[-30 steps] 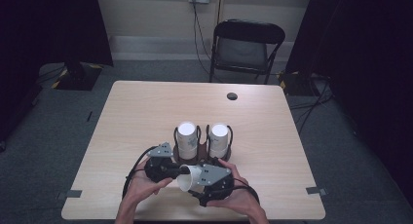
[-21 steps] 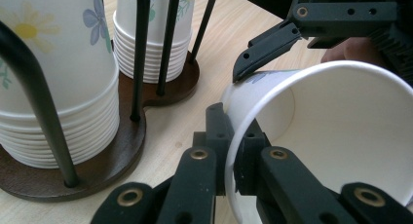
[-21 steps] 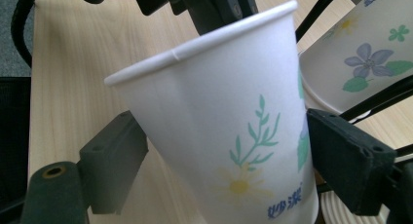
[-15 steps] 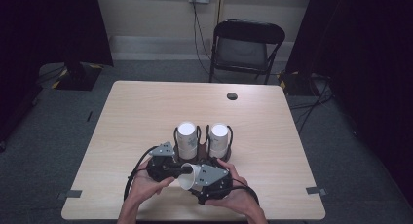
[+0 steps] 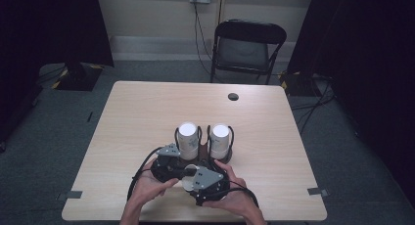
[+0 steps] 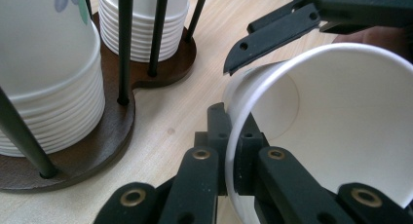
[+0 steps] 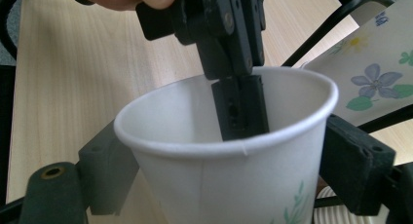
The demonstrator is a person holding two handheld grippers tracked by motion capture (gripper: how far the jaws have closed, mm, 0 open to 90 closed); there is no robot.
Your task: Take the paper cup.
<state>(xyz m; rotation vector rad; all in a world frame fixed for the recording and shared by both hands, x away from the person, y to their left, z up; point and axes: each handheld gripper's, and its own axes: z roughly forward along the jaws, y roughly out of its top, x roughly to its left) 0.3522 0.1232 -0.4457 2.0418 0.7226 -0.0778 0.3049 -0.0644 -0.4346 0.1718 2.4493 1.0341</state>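
The paper cup [image 5: 192, 178] is held on its side just in front of the cup rack [image 5: 203, 154]; the left gripper [image 6: 229, 151] is clenched on the cup's rim, one jaw inside and one outside. The right gripper [image 7: 234, 170] grasps the cup's body from both sides; its jaws have just been widening slightly with the cup between them.

Paper cup [image 7: 234, 175]: white, blue-and-green flower print on the outside. Stacked cups [image 6: 46, 73]: white, same floral print; holder base [image 6: 104, 141] dark brown, rods black. Table [image 5: 147, 112]: light wood grain.
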